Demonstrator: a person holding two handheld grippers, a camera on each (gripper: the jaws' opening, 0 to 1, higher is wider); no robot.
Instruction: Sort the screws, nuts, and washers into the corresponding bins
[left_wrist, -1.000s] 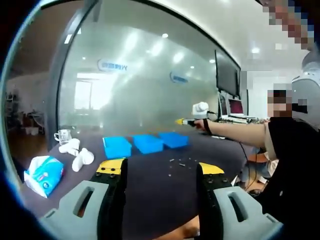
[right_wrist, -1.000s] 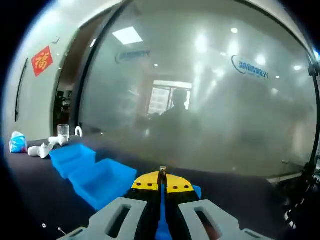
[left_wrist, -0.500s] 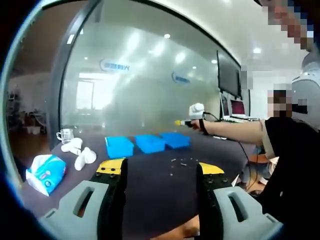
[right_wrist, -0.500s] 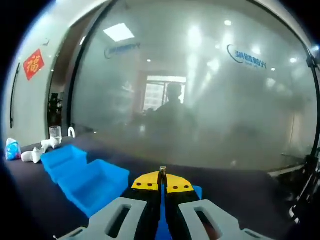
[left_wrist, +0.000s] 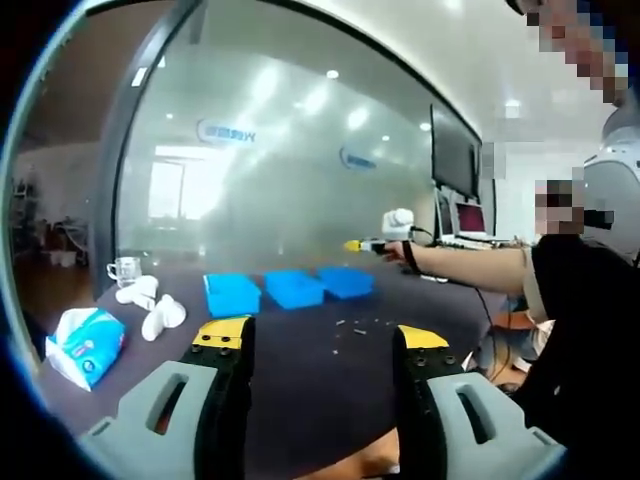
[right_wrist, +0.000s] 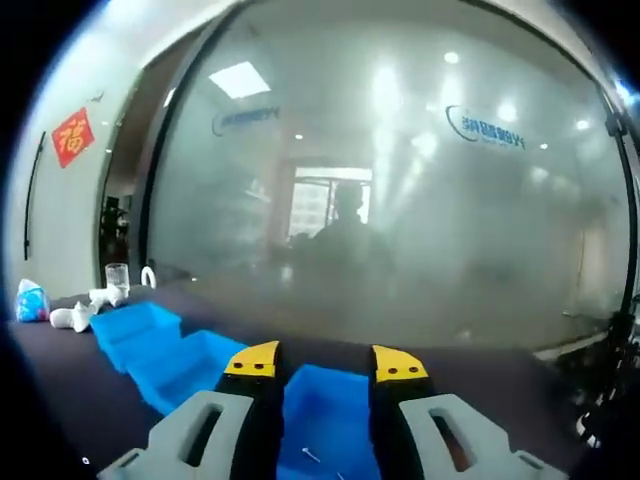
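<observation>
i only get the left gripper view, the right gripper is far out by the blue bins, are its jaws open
observer: yes, the right gripper has its jaws wide apart, nothing between them.
operator: which bin is it at
observer: the end bin of the row shows between the jaws, below them.
operator: anything in it
observer: a thin pale piece lies on its floor, too small to tell what kind.
</observation>
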